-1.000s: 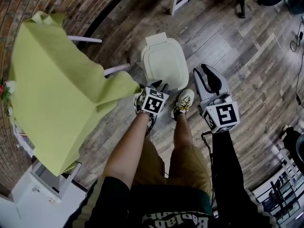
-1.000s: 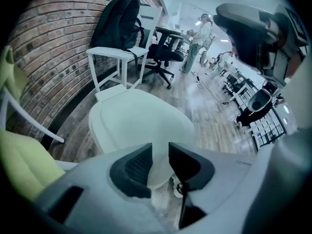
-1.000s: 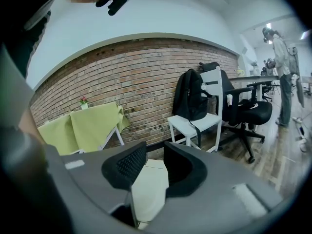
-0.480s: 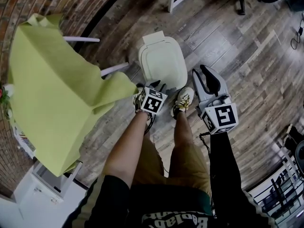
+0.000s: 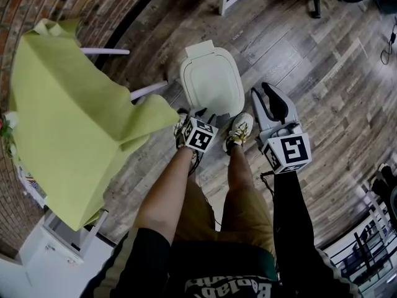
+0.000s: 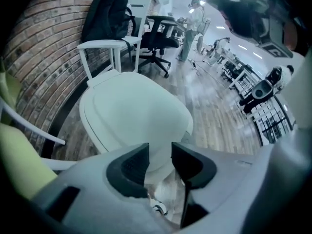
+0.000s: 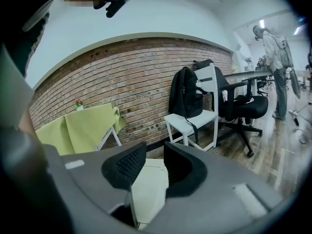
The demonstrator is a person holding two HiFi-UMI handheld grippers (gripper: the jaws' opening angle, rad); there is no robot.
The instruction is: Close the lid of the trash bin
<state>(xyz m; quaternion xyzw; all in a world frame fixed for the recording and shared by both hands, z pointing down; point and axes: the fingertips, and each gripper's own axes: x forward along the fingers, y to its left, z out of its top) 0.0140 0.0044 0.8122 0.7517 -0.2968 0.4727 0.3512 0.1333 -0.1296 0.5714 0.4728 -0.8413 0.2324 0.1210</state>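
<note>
The white trash bin (image 5: pixel 213 82) stands on the wood floor with its lid lying flat and shut. My left gripper (image 5: pixel 205 112) points steeply down at the bin's near edge. In the left gripper view the lid (image 6: pixel 136 111) fills the middle, and my left gripper (image 6: pixel 159 152) has its jaws opening, with only the lid's front rim seen through the gap and no pad pressing on it. My right gripper (image 5: pixel 264 93) hangs to the right of the bin, open and empty. In the right gripper view my right gripper (image 7: pixel 155 152) frames part of the pale lid (image 7: pixel 148 184).
A table under a yellow-green cloth (image 5: pixel 68 117) stands close on the left, against the brick wall (image 5: pixel 93 5). The person's shoes (image 5: pixel 239 132) are just in front of the bin. A white chair with a black backpack (image 7: pixel 187 99) and an office chair (image 7: pixel 239 106) stand beyond.
My left gripper has sunk a little at the bin's near edge and its marker cube has tilted. The bin's lid and my right gripper look the same.
</note>
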